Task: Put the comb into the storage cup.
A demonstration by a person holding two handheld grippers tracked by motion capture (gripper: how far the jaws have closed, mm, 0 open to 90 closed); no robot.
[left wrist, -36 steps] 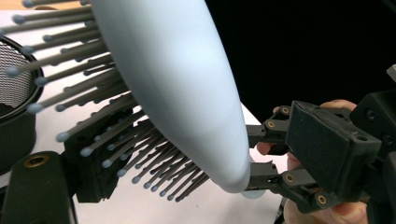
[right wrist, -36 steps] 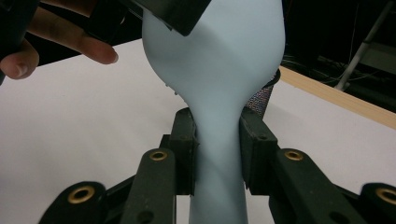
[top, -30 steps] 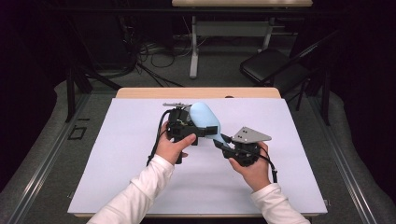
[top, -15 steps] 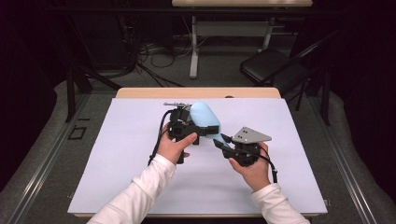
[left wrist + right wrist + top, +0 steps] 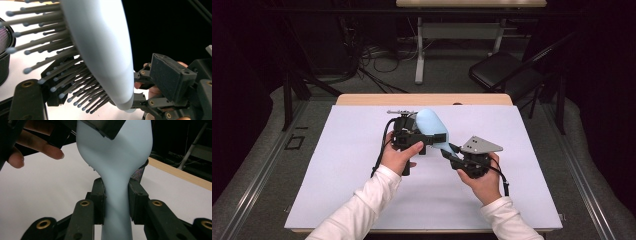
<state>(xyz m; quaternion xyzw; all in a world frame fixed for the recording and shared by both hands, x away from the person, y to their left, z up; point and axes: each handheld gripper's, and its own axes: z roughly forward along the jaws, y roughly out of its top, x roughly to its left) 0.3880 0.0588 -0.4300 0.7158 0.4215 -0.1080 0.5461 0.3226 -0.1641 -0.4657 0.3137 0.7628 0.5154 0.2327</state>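
Observation:
A light blue hairbrush (image 5: 430, 125) hangs above the white table sheet (image 5: 337, 190) between both hands. My right gripper (image 5: 447, 150) is shut on its narrow handle (image 5: 116, 205), a pad pressing each side. My left gripper (image 5: 428, 138) straddles the brush head (image 5: 100, 50) and its jaws have just been closing. The grey bristles (image 5: 57, 82) reach the near jaw, while a gap shows between the smooth back and the other jaw. The left hand's fingers (image 5: 47, 150) curl beside the head.
A black mesh container (image 5: 139, 173) stands on the sheet just behind the brush, and its wall (image 5: 5, 50) is at the left edge of the left gripper view. The wooden table edge (image 5: 362, 99) runs along the far side. A folding chair (image 5: 502, 75) and cables lie beyond.

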